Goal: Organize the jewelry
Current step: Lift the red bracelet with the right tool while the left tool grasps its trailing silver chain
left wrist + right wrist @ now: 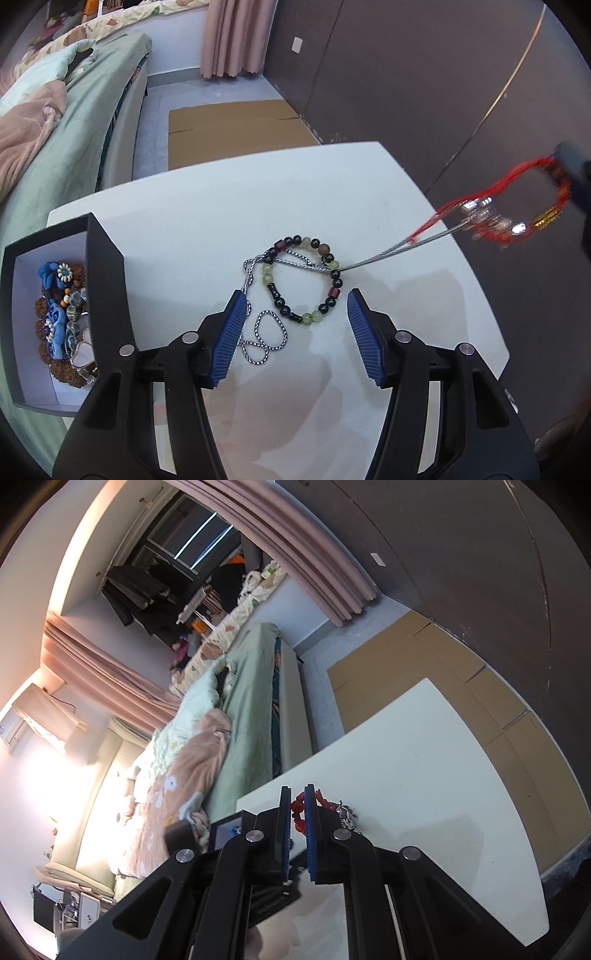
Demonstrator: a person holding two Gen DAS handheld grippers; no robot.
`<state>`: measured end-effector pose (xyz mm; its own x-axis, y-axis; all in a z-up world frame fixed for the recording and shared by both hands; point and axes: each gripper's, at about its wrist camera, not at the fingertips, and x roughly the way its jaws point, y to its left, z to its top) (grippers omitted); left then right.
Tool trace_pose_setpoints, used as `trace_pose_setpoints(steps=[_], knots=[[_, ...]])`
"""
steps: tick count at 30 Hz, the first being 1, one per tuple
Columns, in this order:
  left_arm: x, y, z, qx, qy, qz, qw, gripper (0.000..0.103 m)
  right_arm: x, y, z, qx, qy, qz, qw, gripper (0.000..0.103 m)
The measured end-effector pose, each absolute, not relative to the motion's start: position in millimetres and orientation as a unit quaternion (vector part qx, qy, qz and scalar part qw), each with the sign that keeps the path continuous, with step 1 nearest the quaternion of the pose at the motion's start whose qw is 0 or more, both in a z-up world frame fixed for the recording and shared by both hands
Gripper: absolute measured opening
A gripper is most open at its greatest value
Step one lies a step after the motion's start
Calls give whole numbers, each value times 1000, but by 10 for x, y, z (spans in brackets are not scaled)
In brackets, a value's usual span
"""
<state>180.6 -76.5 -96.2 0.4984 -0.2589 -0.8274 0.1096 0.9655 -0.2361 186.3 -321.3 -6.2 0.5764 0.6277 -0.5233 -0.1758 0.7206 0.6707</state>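
A bracelet of black, green and maroon beads [281, 304] lies on the white table [221, 206]. My left gripper [297, 293] hovers over it, open, one blue pad on each side of the ring and neither pressing it. A twisted silver chain [263, 332] curls by the left pad, crosses the beads and runs taut up to the right. There it meets a red string bracelet [517, 206] with silver charms, which hangs in the air. My right gripper [297, 794] is shut on the red string bracelet [322, 800]. It shows blurred at the left view's right edge [570, 166].
An open black box [107, 280] with a white inside stands at the table's left edge and holds several jewelry pieces [66, 317]. A bed with green bedding [85, 122] lies beyond the table. Flattened cardboard [236, 125] covers the floor by a dark wall [406, 74].
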Motion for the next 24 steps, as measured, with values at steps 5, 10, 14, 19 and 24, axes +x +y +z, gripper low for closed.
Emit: trace_pose_setpoints(steps=[5, 10, 14, 19, 24], knots=[[1806, -735, -1000, -67, 497, -89, 861, 58, 1793, -3363, 75, 305, 362, 249, 845, 7], [1759, -794, -984, -68, 493, -103, 861, 61, 1738, -3436, 136, 323, 341, 261, 843, 7], [1699, -982, -922, -56, 480, -132, 865, 76, 1712, -3409, 172, 331, 334, 271, 840, 7], [1727, -1121, -948, -57, 479, -141, 864, 76, 1678, -3353, 216, 342, 325, 292, 832, 7], [1739, -1099, -942, -79, 460, -145, 872, 75, 1612, -3288, 306, 350, 313, 315, 825, 7]])
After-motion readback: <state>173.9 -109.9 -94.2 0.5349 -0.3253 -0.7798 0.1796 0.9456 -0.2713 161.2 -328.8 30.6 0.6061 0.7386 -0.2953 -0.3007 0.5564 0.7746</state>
